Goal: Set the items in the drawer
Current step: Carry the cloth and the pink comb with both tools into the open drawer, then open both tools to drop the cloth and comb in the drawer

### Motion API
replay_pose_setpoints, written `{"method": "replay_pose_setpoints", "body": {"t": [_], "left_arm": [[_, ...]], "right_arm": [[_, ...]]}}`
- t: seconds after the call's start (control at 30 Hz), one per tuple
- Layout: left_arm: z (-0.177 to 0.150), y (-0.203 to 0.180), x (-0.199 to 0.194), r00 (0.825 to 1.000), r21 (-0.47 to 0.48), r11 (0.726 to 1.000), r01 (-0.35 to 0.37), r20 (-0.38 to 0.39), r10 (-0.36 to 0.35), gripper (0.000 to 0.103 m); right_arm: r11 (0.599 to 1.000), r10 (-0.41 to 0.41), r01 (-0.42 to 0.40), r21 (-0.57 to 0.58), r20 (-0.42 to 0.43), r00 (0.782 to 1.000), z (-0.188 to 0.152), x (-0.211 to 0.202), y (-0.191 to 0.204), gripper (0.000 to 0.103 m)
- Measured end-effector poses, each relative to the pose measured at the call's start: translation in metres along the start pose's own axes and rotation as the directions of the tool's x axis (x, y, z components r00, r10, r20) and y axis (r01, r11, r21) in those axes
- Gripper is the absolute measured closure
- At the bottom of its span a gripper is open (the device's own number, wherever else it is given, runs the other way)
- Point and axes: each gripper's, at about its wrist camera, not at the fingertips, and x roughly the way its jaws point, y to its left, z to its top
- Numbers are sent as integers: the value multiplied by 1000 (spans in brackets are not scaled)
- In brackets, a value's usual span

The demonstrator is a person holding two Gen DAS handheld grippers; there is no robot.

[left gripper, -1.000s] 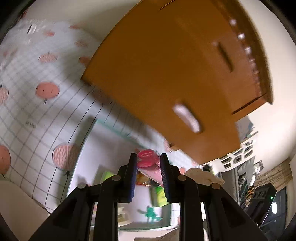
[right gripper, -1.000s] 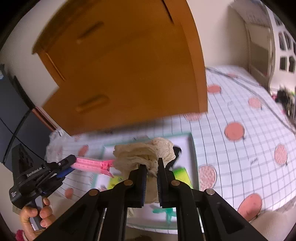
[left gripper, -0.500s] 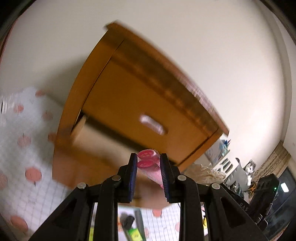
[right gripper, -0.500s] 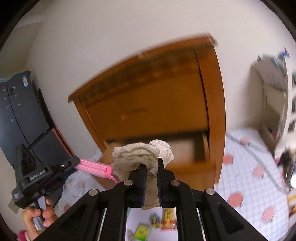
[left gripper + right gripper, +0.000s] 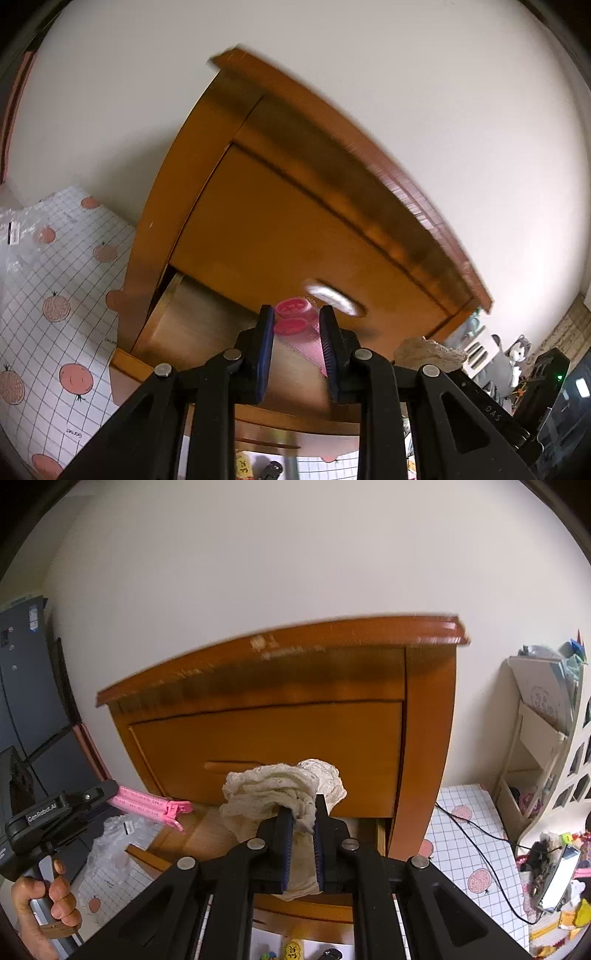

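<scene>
while the left gripper (image 5: 296,345) is clamping the pink zipper (image 5: 295,320) and the right gripper (image 5: 303,843) is pinching the cream lace cloth (image 5: 275,790), both are hovering above the open drawer (image 5: 207,834), nothing being dropped in yet

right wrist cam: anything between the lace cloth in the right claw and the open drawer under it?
Nothing. In the right wrist view the lace cloth, clamped in the right claw, hangs above the open drawer with bare space between.
</scene>
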Motion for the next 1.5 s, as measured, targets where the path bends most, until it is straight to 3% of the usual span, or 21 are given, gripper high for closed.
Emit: {"method": "replay_pose_setpoints", "body": {"t": [0.33,0.53,0.63,0.73,0.8,0.93,1.03,1.17,1.3,1.5], "left_arm": [[-14,22,44,994,-41,996,-76,-80,72,77],[-23,27,59,987,-40,994,-103,-129,97,77],[-26,26,63,984,-24,993,-115,-142,110,76],[-28,24,64,981,-7,992,-127,-151,124,73],[-28,22,64,979,10,990,-140,-149,140,59],[-32,16,64,974,65,982,-175,-132,182,46],[-33,17,64,970,100,976,-194,-127,206,39],[-35,16,64,964,132,968,-214,-134,231,39],[-38,15,62,963,148,962,-228,-114,245,20],[-40,10,54,959,174,948,-265,-56,279,8]], "right_arm": [[998,-51,57,29,-170,984,-24,72,-9,93],[1000,-31,31,-2,-228,973,-33,95,-1,90],[1000,-29,27,-14,-250,968,-37,101,2,76],[999,-33,30,-15,-256,966,-34,107,-1,69],[999,-32,29,-15,-260,965,-35,109,-2,69],[999,-41,37,-22,-270,962,-43,110,1,65],[999,-48,45,-18,-270,962,-46,114,-1,48],[999,-49,45,-20,-269,962,-52,116,3,39],[999,-51,47,-19,-269,962,-54,110,0,28],[998,-56,51,-26,-263,963,-61,108,0,10]]}}
